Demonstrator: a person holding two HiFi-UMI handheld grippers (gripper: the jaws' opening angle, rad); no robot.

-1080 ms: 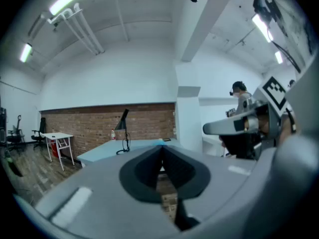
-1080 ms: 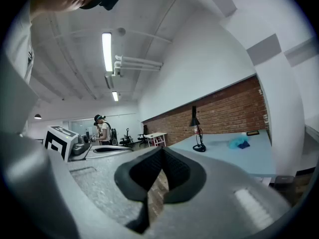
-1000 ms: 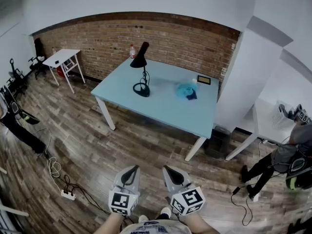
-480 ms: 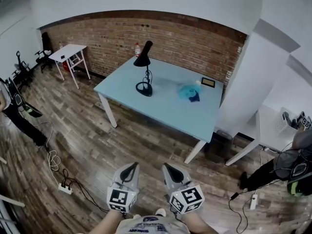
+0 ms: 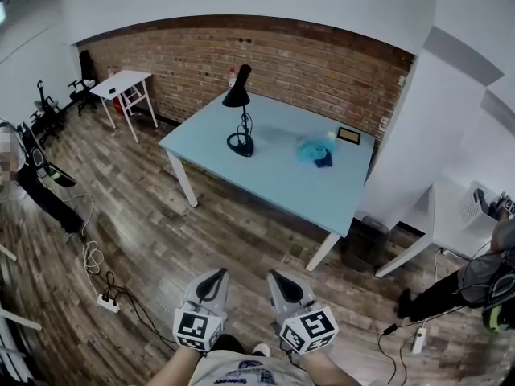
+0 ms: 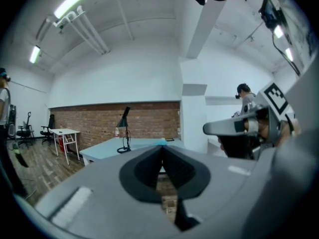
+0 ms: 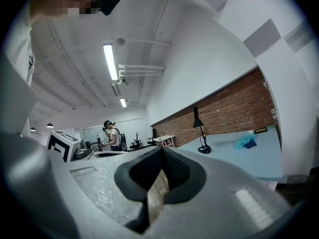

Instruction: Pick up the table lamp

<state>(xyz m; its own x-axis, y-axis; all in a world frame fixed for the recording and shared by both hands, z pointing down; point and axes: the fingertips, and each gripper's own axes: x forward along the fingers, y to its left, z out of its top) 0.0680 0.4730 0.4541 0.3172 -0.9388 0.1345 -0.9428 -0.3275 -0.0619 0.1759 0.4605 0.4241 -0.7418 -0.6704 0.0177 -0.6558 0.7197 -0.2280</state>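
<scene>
Lamp (image 5: 241, 122), black, cone-shaded, round-based, on smooth table (image 5: 273, 179).

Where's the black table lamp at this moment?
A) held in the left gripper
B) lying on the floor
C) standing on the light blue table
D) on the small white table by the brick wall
C: the table lamp stands upright on the light blue table, while the left gripper and right gripper are both empty and well short of it.
</scene>
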